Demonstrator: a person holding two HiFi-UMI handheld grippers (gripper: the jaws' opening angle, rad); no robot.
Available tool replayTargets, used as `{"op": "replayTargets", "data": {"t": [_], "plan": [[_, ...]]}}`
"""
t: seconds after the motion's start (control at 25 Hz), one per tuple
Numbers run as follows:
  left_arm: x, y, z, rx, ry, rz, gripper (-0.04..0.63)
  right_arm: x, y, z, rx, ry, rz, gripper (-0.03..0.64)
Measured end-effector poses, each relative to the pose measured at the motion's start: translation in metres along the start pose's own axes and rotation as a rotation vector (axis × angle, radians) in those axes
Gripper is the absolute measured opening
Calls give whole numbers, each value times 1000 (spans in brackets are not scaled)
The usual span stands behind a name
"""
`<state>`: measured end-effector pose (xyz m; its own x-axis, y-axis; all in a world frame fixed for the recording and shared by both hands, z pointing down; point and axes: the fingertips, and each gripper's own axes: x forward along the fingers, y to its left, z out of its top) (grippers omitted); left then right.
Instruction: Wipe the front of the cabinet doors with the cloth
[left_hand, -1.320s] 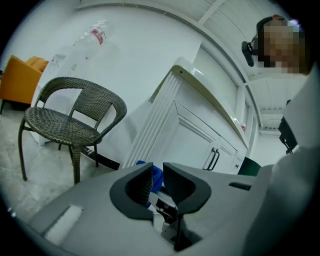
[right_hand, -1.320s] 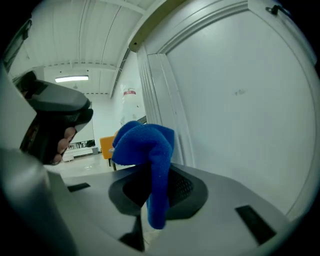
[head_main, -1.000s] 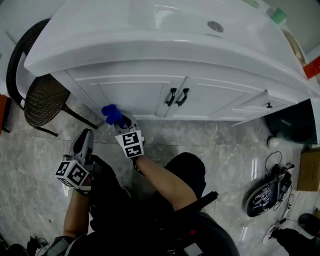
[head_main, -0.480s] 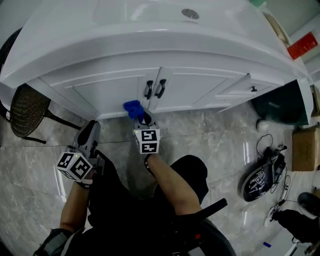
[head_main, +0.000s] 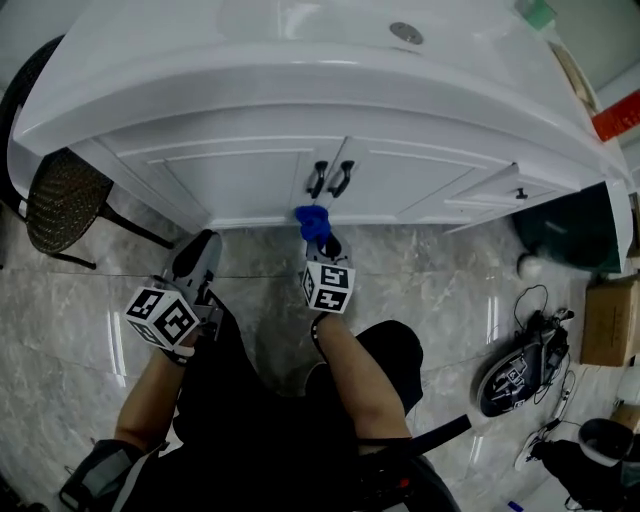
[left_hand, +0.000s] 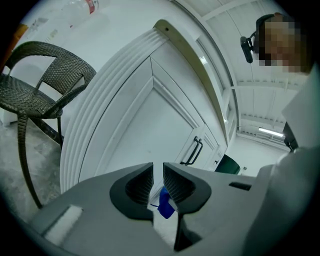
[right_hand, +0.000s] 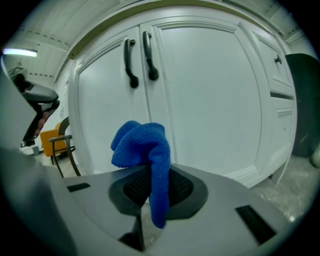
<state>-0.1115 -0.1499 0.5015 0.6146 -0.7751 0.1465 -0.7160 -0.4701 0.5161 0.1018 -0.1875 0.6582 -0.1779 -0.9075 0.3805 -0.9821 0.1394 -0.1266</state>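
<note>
The white cabinet has two doors (head_main: 250, 178) with a pair of black handles (head_main: 330, 179) at the middle seam. A blue cloth (head_main: 312, 221) is bunched in my right gripper (head_main: 321, 238), which is shut on it, low in front of the seam below the handles. In the right gripper view the cloth (right_hand: 144, 147) stands up from the right gripper (right_hand: 152, 189), with the handles (right_hand: 140, 59) above it. My left gripper (head_main: 204, 252) hangs back to the left, off the left door. Its jaws (left_hand: 158, 181) stand almost together and hold nothing.
A dark wicker chair (head_main: 62, 198) stands left of the cabinet. A basin top (head_main: 300, 62) overhangs the doors. A dark green bin (head_main: 572, 228) sits at the right, with cables and gear (head_main: 520, 372) and a cardboard box (head_main: 606, 322) on the marble floor.
My right gripper has carried the cloth rightward along the bottom of the left door to the middle seam. The left gripper has stayed beside my knee.
</note>
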Motion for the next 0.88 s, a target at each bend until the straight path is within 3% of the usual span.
{"op": "replayTargets", "data": {"t": [0.12, 0.28, 0.52, 0.68, 0.88], "plan": [[-3, 3, 1, 3, 2, 1, 63, -3, 39, -10, -83, 11, 110, 52], [-21, 17, 10, 6, -26, 49, 63, 2, 127, -8, -180, -2, 316, 52], [-71, 47, 32, 52, -69, 182, 63, 18, 246, -6, -175, -21, 547, 52], [-116, 65, 40, 58, -92, 282, 63, 40, 287, -14, -175, 5, 597, 52], [-149, 82, 41, 43, -123, 364, 63, 64, 283, -10, -148, 11, 550, 52]]}}
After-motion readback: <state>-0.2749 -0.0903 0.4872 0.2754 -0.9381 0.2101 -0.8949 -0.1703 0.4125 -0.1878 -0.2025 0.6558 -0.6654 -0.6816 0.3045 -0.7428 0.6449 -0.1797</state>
